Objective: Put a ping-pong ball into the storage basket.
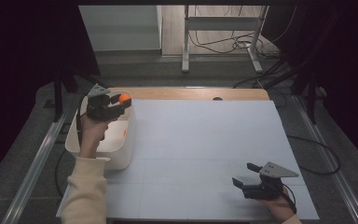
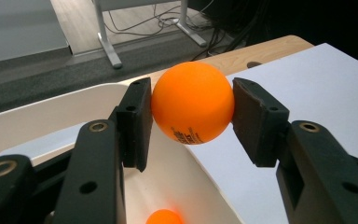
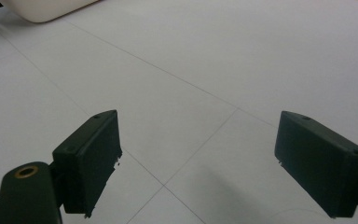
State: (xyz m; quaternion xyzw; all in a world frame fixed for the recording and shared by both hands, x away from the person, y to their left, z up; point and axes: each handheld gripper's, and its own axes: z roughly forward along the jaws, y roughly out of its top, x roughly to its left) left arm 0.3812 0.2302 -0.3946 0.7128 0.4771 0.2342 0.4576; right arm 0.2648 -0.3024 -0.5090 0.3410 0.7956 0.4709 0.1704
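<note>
We hold the smooth orange plastic ball (image 2: 192, 102) in the left gripper (image 2: 191, 109), with 1 black pad on each side of it, near its widest line, and both pads pressing on it. In the high view the ball (image 1: 125, 98) sits above the far right corner of the white rounded plastic bin (image 1: 121, 156), which stands at the left edge of the pale grey table sheet (image 1: 205, 140). A 2nd orange ball (image 2: 164, 217) already lies on the bin floor.

We judge the step in hand to be the drop into the bin. To do it well:

1. We carry the held ball inward from the rim until open bin floor lies straight below it, because at present it hangs close to the wall edge.
2. We lower the gripper inside the walls before release, since a light ball is likely to bounce out from a high drop.
3. We part the jaws evenly, so that neither pad flicks the ball sideways.
4. We aim beside the 2nd ball, not onto it, to avoid a rebound.

The right gripper (image 1: 246, 175) rests low over the near right part of the sheet, its jaws wide apart and holding nothing. We leave it parked there, well apart from the bin.
</note>
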